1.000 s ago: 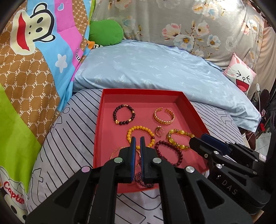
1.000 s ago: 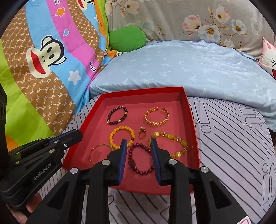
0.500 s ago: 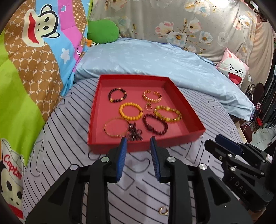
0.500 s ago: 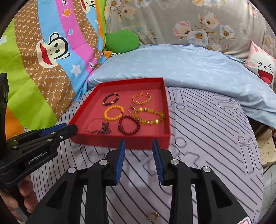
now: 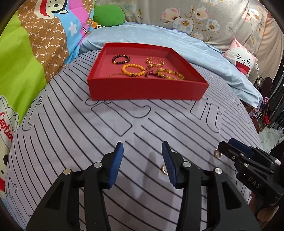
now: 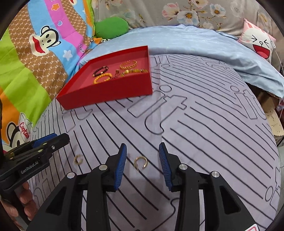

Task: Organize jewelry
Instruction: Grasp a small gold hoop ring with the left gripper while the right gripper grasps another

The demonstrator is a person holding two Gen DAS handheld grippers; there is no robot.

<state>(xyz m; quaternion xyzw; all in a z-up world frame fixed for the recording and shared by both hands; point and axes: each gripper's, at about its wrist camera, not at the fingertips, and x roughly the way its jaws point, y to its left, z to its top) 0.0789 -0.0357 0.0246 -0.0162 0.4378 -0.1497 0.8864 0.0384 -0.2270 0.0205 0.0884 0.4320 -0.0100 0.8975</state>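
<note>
Rings (image 6: 140,162) lie between both opening, empty hand-held grippers (image 6: 142,160), red tray (image 6: 106,92) beyond.

Bright even light, soft shadows, strong fisheye bending, dark corners, slight blur

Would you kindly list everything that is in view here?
tray: one, red, on the bedspread
bracelets: at least five, gold, orange, amber, dark beads, inside the tray
rings: two, gold, on the bedspread near the tongs
bedspread: one, grey, black lines
pillow: one, light blue, behind the tray
green cushion: one, far back
white cushion: one, back right
quilt: one, multicoloured, left
left tongs: black, blue pads, opening, gripping nothing
right tongs: same, opening around one ring, not gripping
hand: one, holding left tongs
</note>
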